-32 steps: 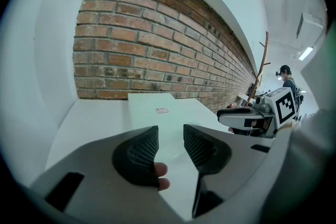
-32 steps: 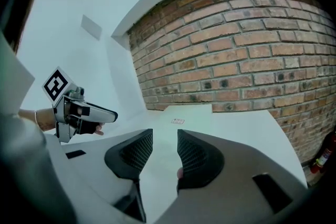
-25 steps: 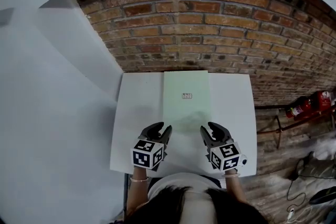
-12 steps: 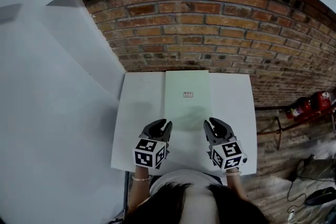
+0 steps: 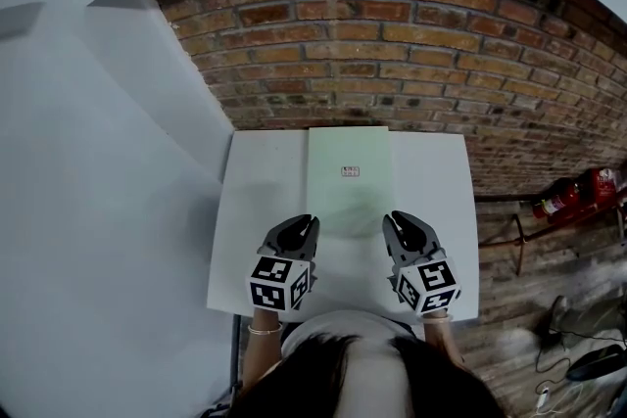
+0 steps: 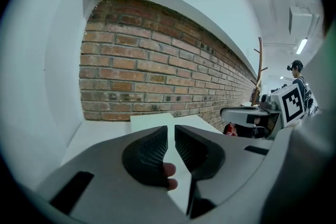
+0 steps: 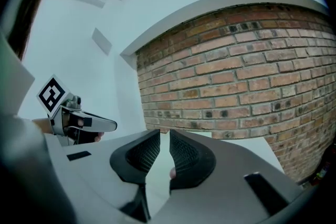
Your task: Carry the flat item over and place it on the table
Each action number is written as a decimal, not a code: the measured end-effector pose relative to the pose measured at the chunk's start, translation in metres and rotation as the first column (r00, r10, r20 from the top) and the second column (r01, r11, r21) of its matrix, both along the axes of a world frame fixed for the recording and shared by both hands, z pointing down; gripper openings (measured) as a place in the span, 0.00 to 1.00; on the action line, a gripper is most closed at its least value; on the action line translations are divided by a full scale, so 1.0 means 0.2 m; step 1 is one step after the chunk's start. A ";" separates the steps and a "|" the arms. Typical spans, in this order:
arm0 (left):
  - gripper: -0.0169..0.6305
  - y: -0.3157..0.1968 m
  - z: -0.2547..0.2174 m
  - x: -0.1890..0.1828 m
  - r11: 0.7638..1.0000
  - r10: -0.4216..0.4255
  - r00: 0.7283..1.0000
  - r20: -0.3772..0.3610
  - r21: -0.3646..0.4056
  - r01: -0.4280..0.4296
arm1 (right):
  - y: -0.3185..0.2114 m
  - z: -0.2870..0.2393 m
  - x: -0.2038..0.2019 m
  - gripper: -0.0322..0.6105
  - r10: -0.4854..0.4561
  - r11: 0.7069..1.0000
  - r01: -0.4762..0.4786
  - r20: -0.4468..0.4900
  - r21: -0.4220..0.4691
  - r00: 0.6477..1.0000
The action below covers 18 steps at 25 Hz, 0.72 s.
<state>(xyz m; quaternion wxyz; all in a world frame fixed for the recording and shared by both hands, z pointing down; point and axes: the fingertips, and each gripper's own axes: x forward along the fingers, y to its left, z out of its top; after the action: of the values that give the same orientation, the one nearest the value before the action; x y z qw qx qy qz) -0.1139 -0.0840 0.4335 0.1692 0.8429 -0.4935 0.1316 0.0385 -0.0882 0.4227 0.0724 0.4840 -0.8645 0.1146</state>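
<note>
Lying flat on the table [image 5: 257, 210], at the middle of the head view: sheet [image 5: 350, 201], pale green, carrying a small label [image 5: 350, 171] toward its upper end. Its long axis is running straight up the frame, from the person at the bottom edge toward the brick wall [image 5: 392, 44] at the top. Its upper short edge is reaching the table's far edge. Neither gripper is holding it.

Left gripper [image 5: 310, 223]: sitting at the sheet's lower left and pointing up the frame, tips just beside the left long edge. Its jaws have just been closing and are now standing nearly together with a thin slit between the pads. Nothing is clamped. Only pale surface below and a fingertip of the person are showing through the gap.

Right gripper [image 5: 393, 218]: mirroring it at the sheet's lower right, tips just beside the right long edge. Its jaws have likewise just been closing to a thin slit, and nothing is caught in them.

Relation governing the next move: the sheet is lying ahead of and between the two grippers, with neither nearer than the other. Placement is looking complete, so both grippers are probably only needing to draw back toward the bottom of the frame without brushing the long edges.

Surroundings: a red extinguisher [image 5: 578, 196] is lying at the right edge, well apart from the table.
</note>
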 end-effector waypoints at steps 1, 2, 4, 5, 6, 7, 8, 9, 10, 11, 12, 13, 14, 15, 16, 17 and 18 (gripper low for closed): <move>0.10 0.00 -0.01 0.00 1.000 0.000 1.000 -0.006 0.009 0.000 | 0.00 -0.01 0.00 0.17 0.003 1.000 -0.003 0.000 0.008 1.000; 0.10 0.00 -0.03 0.01 1.000 0.000 1.000 -0.014 0.019 0.000 | 0.00 -0.02 0.01 0.17 0.007 1.000 -0.007 0.001 0.015 1.000; 0.09 0.00 -0.06 0.01 0.999 -0.001 1.000 -0.027 0.041 0.002 | 0.00 -0.04 0.01 0.16 0.012 1.000 -0.012 0.006 0.028 1.000; 0.09 0.00 -0.07 0.01 0.999 -0.002 1.000 -0.030 0.051 0.003 | 0.00 -0.05 0.01 0.16 0.012 0.999 -0.012 0.008 0.033 1.000; 0.09 0.00 -0.08 0.01 0.998 -0.003 1.000 -0.031 0.061 0.005 | 0.00 -0.06 0.01 0.16 0.011 0.999 -0.012 0.011 0.037 1.000; 0.08 0.00 -0.10 0.01 0.997 -0.003 0.999 -0.034 0.071 0.006 | 0.01 -0.07 0.01 0.16 0.011 0.999 -0.012 0.014 0.042 1.000; 0.08 0.00 -0.11 0.01 0.997 -0.004 0.999 -0.038 0.081 0.007 | 0.01 -0.08 0.00 0.16 0.011 0.999 -0.011 0.016 0.046 1.000; 0.08 -0.01 -0.12 0.01 0.996 -0.006 0.999 -0.042 0.091 0.010 | 0.01 -0.09 0.00 0.16 0.010 0.999 -0.011 0.018 0.051 1.000; 0.07 -0.01 -0.14 0.00 0.995 -0.008 0.999 -0.046 0.101 0.013 | 0.01 -0.10 0.00 0.16 0.010 0.998 -0.012 0.020 0.055 1.000; 0.06 -0.01 -0.15 0.00 0.994 -0.012 0.999 -0.048 0.111 0.017 | 0.01 -0.11 0.00 0.15 0.011 0.998 -0.012 0.023 0.060 1.000; 0.06 -0.01 -0.16 0.00 0.992 -0.016 0.999 -0.049 0.121 0.022 | 0.01 -0.11 0.00 0.15 0.011 0.998 -0.013 0.028 0.065 1.000; 0.06 -0.01 -0.16 0.00 0.991 -0.020 0.999 -0.049 0.131 0.026 | 0.01 -0.12 -0.01 0.15 0.013 0.997 -0.015 0.034 0.070 0.999; 0.06 -0.01 -0.17 -0.01 0.990 -0.024 0.998 -0.050 0.141 0.031 | 0.01 -0.13 0.00 0.15 0.014 0.997 -0.017 0.041 0.076 0.999; 0.05 -0.01 -0.18 -0.01 0.988 -0.028 0.998 -0.050 0.150 0.035 | 0.01 -0.14 0.00 0.15 0.016 0.996 -0.020 0.048 0.082 0.999; 0.05 -0.01 -0.19 -0.01 0.987 -0.030 0.998 -0.051 0.159 0.038 | 0.01 -0.15 0.00 0.15 0.016 0.996 -0.021 0.055 0.089 0.998; 0.05 -0.01 -0.20 -0.01 0.985 -0.032 0.998 -0.051 0.168 0.040 | 0.01 -0.17 0.00 0.14 0.015 0.995 -0.021 0.062 0.096 0.998; 0.05 -0.01 -0.21 -0.01 0.983 -0.034 0.998 -0.052 0.177 0.043 | 0.01 -0.18 -0.01 0.14 0.014 0.995 -0.021 0.068 0.102 0.998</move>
<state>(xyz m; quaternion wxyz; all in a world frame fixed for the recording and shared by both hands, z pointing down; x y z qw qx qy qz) -0.1159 -0.0861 0.3912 0.1074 0.8480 -0.5151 0.0631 0.0375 -0.0859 0.3860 0.0171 0.4903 -0.8671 0.0869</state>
